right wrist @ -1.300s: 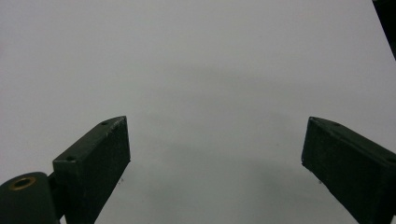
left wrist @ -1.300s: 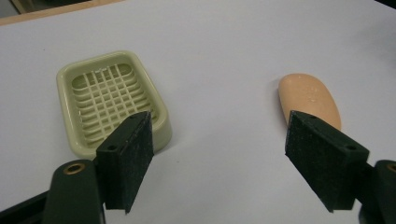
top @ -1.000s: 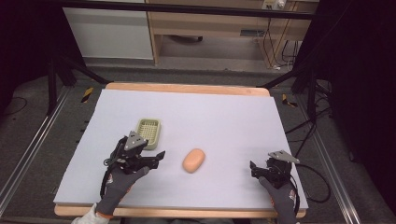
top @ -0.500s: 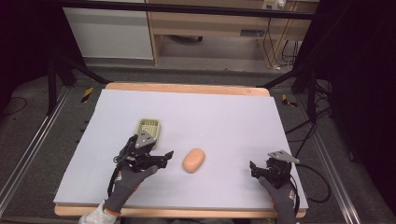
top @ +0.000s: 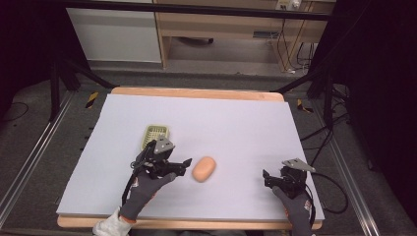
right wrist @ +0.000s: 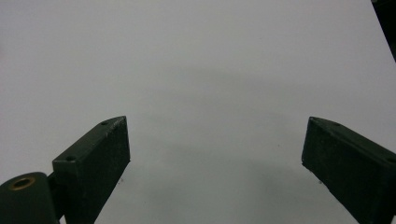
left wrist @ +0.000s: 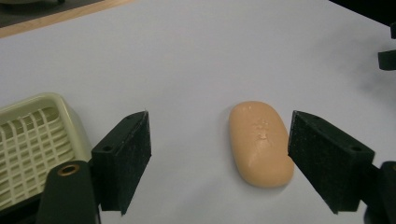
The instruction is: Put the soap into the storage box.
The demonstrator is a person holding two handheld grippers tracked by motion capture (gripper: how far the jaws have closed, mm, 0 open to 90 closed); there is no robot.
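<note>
Cream-coloured and slatted, the plastic soap dish (top: 156, 133) lies on the pale lilac surface (top: 236, 123) at the left, just behind the left gripper (top: 178, 166). That gripper's jaws are spread wide and empty, aimed at the oval peach-orange bar of soap (top: 204, 168), which lies flat near the middle of the surface; in the left gripper view the soap (left wrist: 259, 143) sits between the jaws, nearer one, untouched. Well apart at the right, the right gripper (top: 269, 178) hovers with jaws spread over bare surface.
</note>
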